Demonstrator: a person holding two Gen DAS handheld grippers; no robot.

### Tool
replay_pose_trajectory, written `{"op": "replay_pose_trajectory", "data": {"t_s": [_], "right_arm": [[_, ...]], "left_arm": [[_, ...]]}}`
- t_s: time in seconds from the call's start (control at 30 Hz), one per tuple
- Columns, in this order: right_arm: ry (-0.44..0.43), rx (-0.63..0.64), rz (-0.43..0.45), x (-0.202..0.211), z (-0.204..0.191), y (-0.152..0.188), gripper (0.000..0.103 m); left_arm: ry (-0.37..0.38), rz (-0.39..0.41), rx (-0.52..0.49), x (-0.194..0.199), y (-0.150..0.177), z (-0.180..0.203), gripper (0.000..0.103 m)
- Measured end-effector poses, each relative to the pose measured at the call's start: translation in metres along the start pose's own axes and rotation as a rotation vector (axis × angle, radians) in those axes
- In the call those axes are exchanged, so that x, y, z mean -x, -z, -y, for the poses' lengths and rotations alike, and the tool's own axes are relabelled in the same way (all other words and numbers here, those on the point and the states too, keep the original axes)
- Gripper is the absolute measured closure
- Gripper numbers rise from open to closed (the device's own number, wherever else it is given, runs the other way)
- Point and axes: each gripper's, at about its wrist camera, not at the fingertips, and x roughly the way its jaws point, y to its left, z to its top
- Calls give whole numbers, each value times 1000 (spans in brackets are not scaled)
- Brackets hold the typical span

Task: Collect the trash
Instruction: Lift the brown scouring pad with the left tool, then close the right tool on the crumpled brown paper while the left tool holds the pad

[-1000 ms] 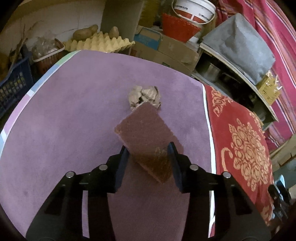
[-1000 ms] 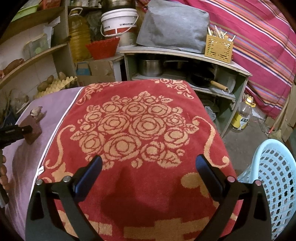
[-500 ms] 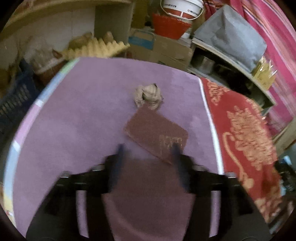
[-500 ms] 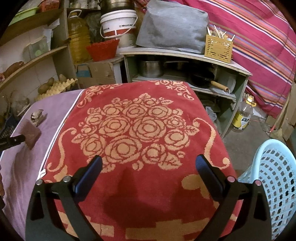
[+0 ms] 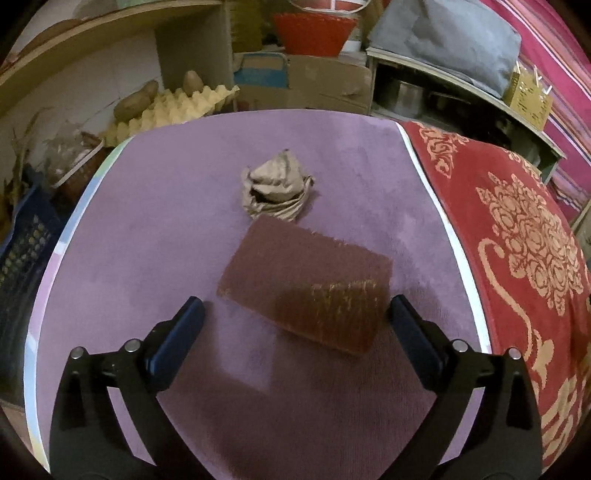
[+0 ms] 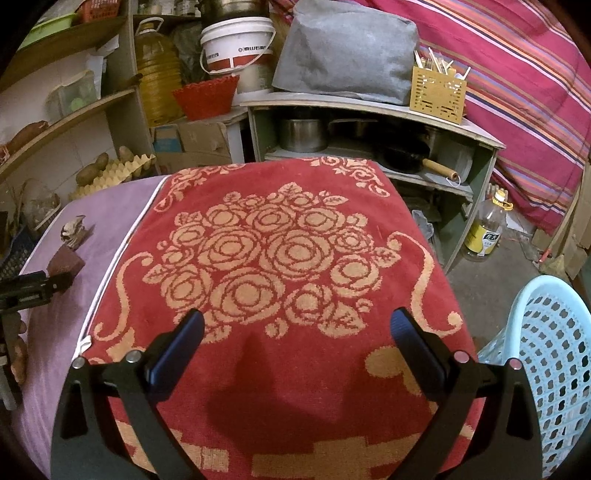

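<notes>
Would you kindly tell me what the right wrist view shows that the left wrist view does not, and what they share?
Only the right wrist view shows the pale blue basket, the oil bottle on the floor, the right gripper open over the red towel, and the left gripper from the side.

Only the left wrist view shows the left gripper open, its jaws just spread, the scouring pad lying loose between them on the purple cloth.

Both show the pad, the crumpled paper, both cloths and the red bowl.
</notes>
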Motion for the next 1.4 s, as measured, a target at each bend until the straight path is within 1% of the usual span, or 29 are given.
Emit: {"op": "replay_pose_trajectory", "data": {"t_s": [0.17, 0.27, 0.33, 0.53, 0.7, 0.9, 1.03, 1.17, 1.33, 1.4], "right_arm": [[3, 19, -7, -3, -6, 2, 5], [10, 37, -15, -6, -12, 4, 5], [12, 43, -17, -7, -16, 4, 5], [4, 71, -24, -10, -28, 6, 5], [11, 63, -42, -14, -27, 5, 5], [12, 59, -55, -17, -27, 5, 5], [15, 59, -54, -18, -27, 5, 5], [16, 66, -30, -12, -31, 2, 5], [8, 99, 16, 5, -42, 0, 5], [6, 97, 34, 14, -47, -1, 5]], "left_arm": [[3, -18, -50, -8, -6, 8, 7], [15, -11, -48, -6, -5, 8, 14], [23, -8, -37, -6, -5, 6, 15], [41, 2, -28, -3, -8, 4, 16], [59, 22, -5, 4, -13, 3, 16], [83, 44, -10, 11, -22, 16, 16], [82, 78, -36, 30, -22, 27, 16], [96, 136, -4, 67, -17, 24, 16], [41, 219, -13, 113, -3, 6, 16], [11, 250, -7, 128, 6, -11, 16]]}}
